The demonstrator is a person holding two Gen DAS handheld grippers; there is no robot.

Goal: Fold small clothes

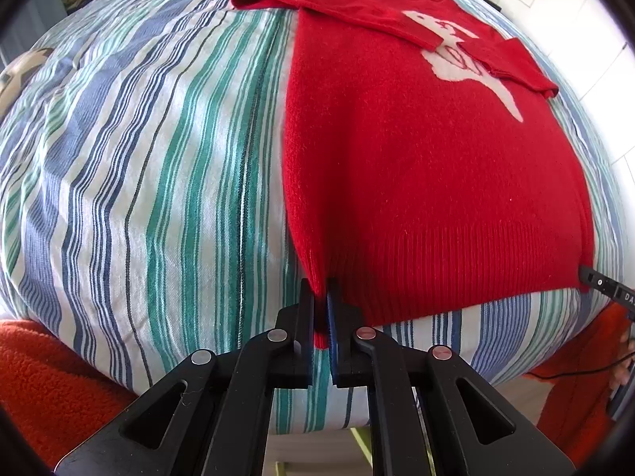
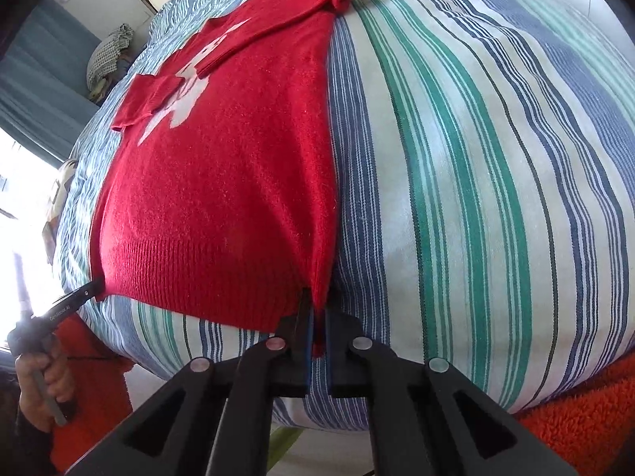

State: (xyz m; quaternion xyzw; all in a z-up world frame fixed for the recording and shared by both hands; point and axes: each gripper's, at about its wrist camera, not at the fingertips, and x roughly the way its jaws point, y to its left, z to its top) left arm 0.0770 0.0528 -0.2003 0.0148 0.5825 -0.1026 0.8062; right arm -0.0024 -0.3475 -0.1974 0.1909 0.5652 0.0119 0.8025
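A red knitted sweater [image 1: 416,158] [image 2: 222,182] with a white motif lies flat on the striped bed cover [image 1: 158,158] [image 2: 456,158]. Both its sleeves are folded across the chest. My left gripper [image 1: 320,289] is shut on the ribbed hem's left corner, red fabric pinched between the pads. It also appears at the left edge of the right wrist view, as the left gripper [image 2: 85,291] tip touching that corner. My right gripper [image 2: 317,305] is shut on the hem's right corner, and the right gripper [image 1: 591,277] tip shows at the far right of the left wrist view.
The bed's near edge runs just under both grippers. Orange fleece [image 1: 47,377] [image 2: 587,408] shows at the lower corners. A person's hand [image 2: 39,380] holds the left gripper's handle. A checked cloth bundle [image 2: 109,53] lies past the bed's far side.
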